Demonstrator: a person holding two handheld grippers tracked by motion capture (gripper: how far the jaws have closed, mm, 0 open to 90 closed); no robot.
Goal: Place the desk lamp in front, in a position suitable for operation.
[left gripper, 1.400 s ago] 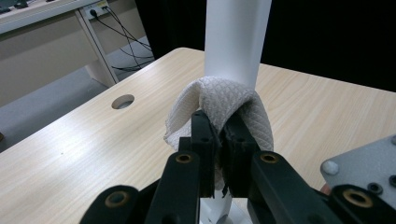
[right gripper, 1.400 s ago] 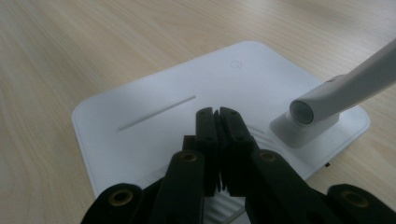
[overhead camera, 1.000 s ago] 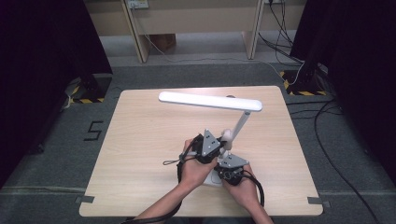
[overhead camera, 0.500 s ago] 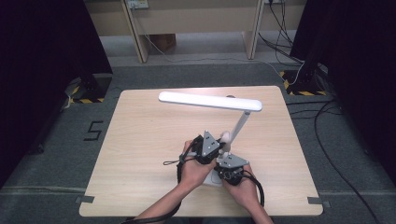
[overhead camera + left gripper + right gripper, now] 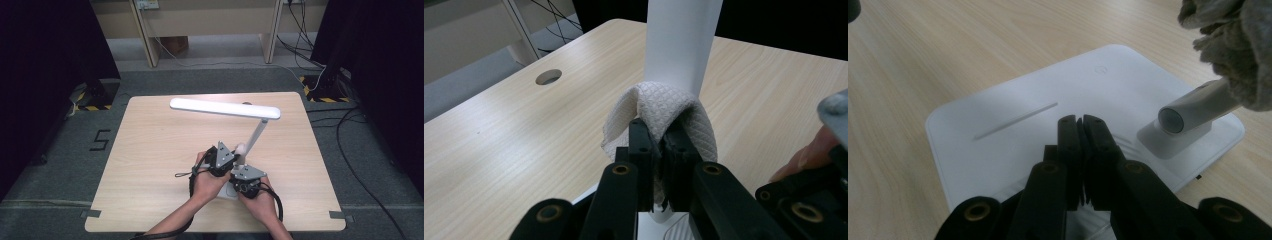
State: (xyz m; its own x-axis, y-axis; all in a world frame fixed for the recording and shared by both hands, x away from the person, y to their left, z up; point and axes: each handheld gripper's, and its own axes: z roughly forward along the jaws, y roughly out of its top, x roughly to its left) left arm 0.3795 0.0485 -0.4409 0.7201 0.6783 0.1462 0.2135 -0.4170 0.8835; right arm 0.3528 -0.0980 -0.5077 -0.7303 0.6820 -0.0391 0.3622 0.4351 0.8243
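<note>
A white desk lamp [image 5: 235, 125] stands on a pale wooden table [image 5: 150, 150], toward the near edge on the person's side. Its long flat head [image 5: 225, 108] stretches level above the tabletop, carried on a slanted white stem [image 5: 255, 135] that rises from a flat white base [image 5: 1013, 135].

The left gripper [image 5: 222, 159] sits just beside the foot of the lamp's stem, held in the person's left hand [image 5: 205, 180]. In the left gripper view its two black jaws are clenched on a wad of white quilted cloth [image 5: 659, 117], which bulges out around the jaw tips. The cloth lies against the lower part of the stem [image 5: 681, 45], which rises straight behind it; whether it presses firmly or only touches cannot be told from this angle. A round cable hole [image 5: 548, 76] in the table lies beyond the stem to the left in that view.

The right gripper [image 5: 246, 180] is just beside the left one, over the lamp's base, held in the person's right hand [image 5: 260, 202]. In the right gripper view its jaws are pressed together with nothing between them, their tips at the top face of the base. Ahead of them, at the far right corner of the base, the stem's round hinge [image 5: 1178, 117] sits in its mount, and the cloth [image 5: 1233, 45] hangs at the stem above it.
</note>
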